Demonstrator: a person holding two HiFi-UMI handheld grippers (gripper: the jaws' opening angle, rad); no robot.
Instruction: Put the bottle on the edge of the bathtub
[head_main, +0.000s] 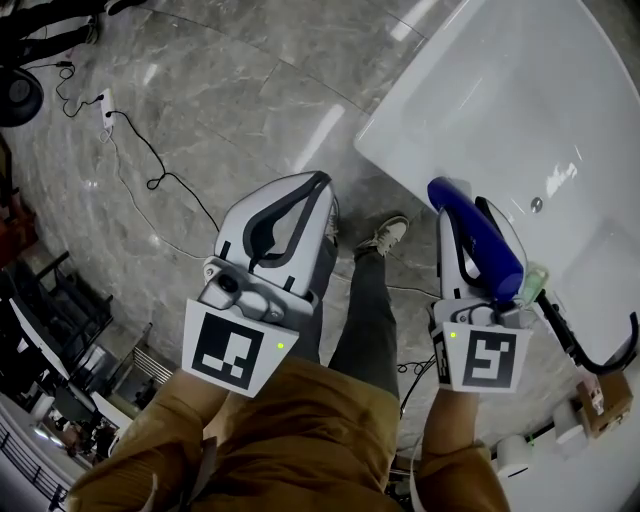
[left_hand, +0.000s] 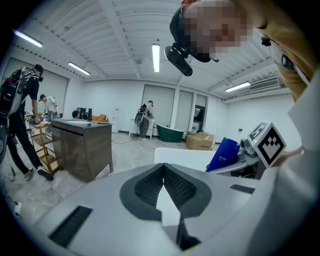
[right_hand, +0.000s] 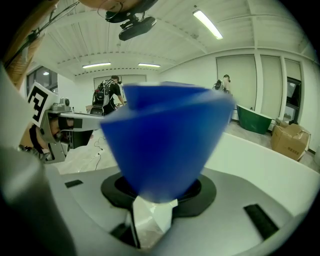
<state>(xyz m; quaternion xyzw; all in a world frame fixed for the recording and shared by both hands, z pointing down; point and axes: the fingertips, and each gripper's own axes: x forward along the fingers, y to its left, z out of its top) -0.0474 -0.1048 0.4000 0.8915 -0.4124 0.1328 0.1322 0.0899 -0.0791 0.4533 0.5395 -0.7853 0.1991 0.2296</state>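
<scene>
Judging the blue bottle (right_hand: 165, 145) first: smooth glossy plastic, so probably light, fairly stiff in the wall and slippery. A hold across the middle of the body looks soundest, and that is where the right tool (head_main: 466, 212) has it, jaws partly apart and clamped on the bottle's sides. The bottle lies along the tool, its far end pointing away from the person, and is carried in the air beside the near rim of the white bathtub (head_main: 420, 120). It is not yet set down. The rim looks glossy and curved, so I expect the bottle could slide or tip unless its base lands flat. Hard to make out: the base and the neck, and whether there is liquid inside. A pale greenish part (head_main: 533, 278) at the tool's root may be the cap; I cannot tell. How high the bottle hangs above the rim cannot be read from above. The left tool (left_hand: 163, 167) is closed, pads together with nothing between them, and is held out over the marble floor (head_main: 230, 90), apart from the tub.
</scene>
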